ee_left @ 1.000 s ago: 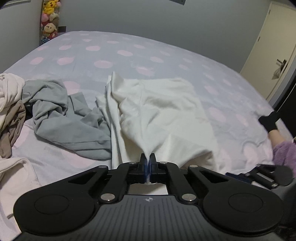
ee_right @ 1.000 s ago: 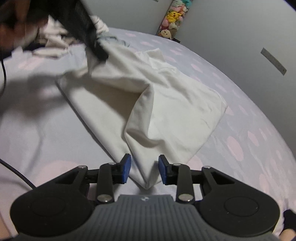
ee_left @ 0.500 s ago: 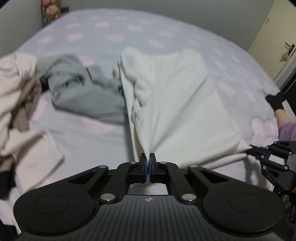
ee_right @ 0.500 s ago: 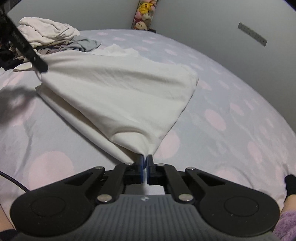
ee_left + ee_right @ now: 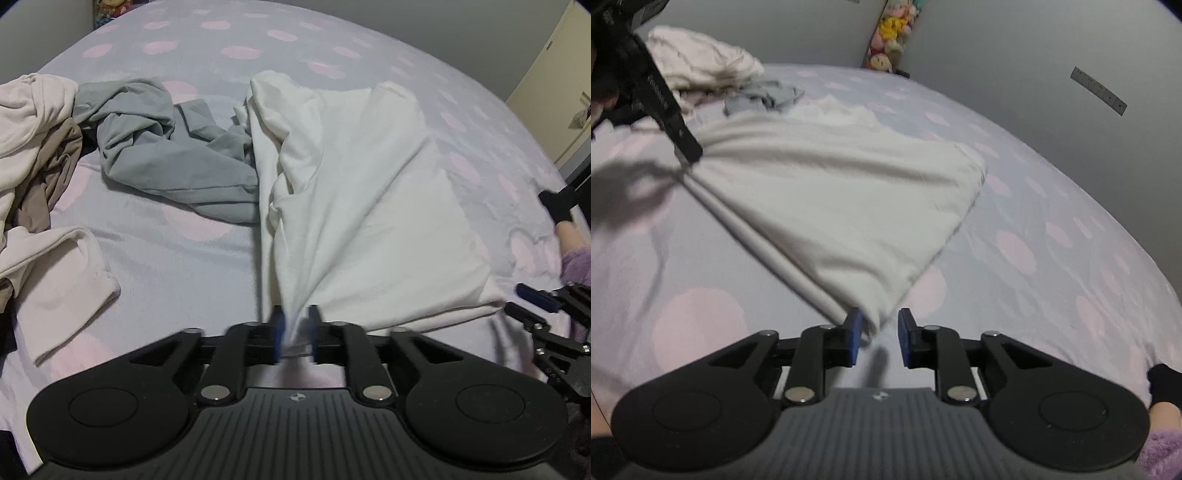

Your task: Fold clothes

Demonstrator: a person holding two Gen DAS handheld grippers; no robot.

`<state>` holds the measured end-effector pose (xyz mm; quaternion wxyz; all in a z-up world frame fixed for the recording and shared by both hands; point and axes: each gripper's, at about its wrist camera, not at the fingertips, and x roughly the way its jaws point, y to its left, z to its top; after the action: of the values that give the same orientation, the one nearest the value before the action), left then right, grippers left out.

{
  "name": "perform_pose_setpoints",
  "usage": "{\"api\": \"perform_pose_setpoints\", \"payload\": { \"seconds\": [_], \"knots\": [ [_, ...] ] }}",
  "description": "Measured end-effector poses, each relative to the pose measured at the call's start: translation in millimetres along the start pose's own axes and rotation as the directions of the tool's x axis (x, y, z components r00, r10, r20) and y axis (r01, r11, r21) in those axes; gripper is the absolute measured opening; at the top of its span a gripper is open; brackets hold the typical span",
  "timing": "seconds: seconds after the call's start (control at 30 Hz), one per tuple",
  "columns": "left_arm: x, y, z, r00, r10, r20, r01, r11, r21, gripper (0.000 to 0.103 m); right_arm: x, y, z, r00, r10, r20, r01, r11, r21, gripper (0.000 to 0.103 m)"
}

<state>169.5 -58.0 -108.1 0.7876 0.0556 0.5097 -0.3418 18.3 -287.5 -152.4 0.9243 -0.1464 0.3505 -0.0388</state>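
A white garment (image 5: 362, 206) lies spread on the bed, folded over itself, and also fills the middle of the right wrist view (image 5: 842, 206). My left gripper (image 5: 295, 332) is open, its jaws apart around the garment's near left corner. My right gripper (image 5: 875, 336) is open too, with the garment's near right corner lying between its blue pads (image 5: 854, 332). The right gripper shows at the right edge of the left wrist view (image 5: 546, 317); the left gripper shows at the top left of the right wrist view (image 5: 665, 110).
A crumpled grey garment (image 5: 166, 155) lies left of the white one. A pile of cream and tan clothes (image 5: 33, 147) sits at the far left. The bedsheet (image 5: 177, 258) is lilac with pink dots. Stuffed toys (image 5: 890, 40) stand by the wall. A door (image 5: 554, 92) is at the right.
Both grippers were shut on the white garment's near corners half a second ago; both have opened now. The garment has dropped flatter onto the bed.
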Motion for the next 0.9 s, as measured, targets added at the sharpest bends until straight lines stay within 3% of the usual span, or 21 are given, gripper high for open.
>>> {"api": "perform_pose_setpoints", "payload": {
  "seconds": [0.07,0.1,0.17,0.27,0.4,0.43,0.5,0.57,0.67,0.73,0.8,0.9],
  "knots": [
    [-3,2,0,1.0,-0.009,0.015,0.009,1.0,-0.027,0.043,0,2,3,0.999,0.006,0.039,-0.005,1.0,-0.023,0.029],
    [-1,3,0,1.0,0.001,0.004,-0.001,0.999,-0.034,0.045,2,5,3,0.999,0.001,0.042,0.001,0.999,-0.054,0.032],
    [6,5,-1,0.999,0.027,-0.028,-0.028,0.998,-0.05,0.045,8,11,1,1.0,0.009,0.027,-0.006,0.994,-0.113,0.041],
    [19,11,-1,0.996,0.027,-0.082,-0.034,0.996,-0.085,0.045,18,15,-6,1.0,0.017,-0.005,-0.017,0.992,-0.121,0.038],
    [25,13,0,0.996,-0.001,-0.093,-0.009,0.994,-0.111,0.046,21,11,-8,1.0,0.03,-0.004,-0.03,0.993,-0.112,0.038],
    [24,13,-1,0.995,-0.011,-0.095,0.0,0.994,-0.11,0.046,19,12,-8,0.999,0.033,-0.002,-0.033,0.992,-0.122,0.041],
    [24,12,-2,0.995,-0.03,-0.1,0.019,0.994,-0.11,0.046,16,17,-8,0.999,0.046,0.0,-0.045,0.985,-0.165,0.061],
    [27,12,-3,0.993,-0.048,-0.111,0.035,0.992,-0.118,0.046,18,24,-9,1.0,0.026,0.01,-0.023,0.976,-0.214,0.061],
    [31,7,-3,0.992,-0.026,-0.124,0.014,0.995,-0.103,0.042,22,34,-12,1.0,-0.003,0.027,0.01,0.958,-0.287,0.059],
    [32,1,-2,0.992,-0.012,-0.125,0.002,0.997,-0.075,0.03,24,40,-13,0.999,-0.021,0.039,0.033,0.942,-0.333,0.046],
    [31,-3,-4,0.992,-0.017,-0.123,0.01,0.998,-0.057,0.014,27,47,-15,0.998,-0.039,0.052,0.056,0.924,-0.379,0.018],
    [27,-8,-1,0.992,-0.018,-0.123,0.012,0.999,-0.051,0.01,22,44,-11,0.996,-0.056,0.066,0.076,0.927,-0.368,0.009]
  ]
}}
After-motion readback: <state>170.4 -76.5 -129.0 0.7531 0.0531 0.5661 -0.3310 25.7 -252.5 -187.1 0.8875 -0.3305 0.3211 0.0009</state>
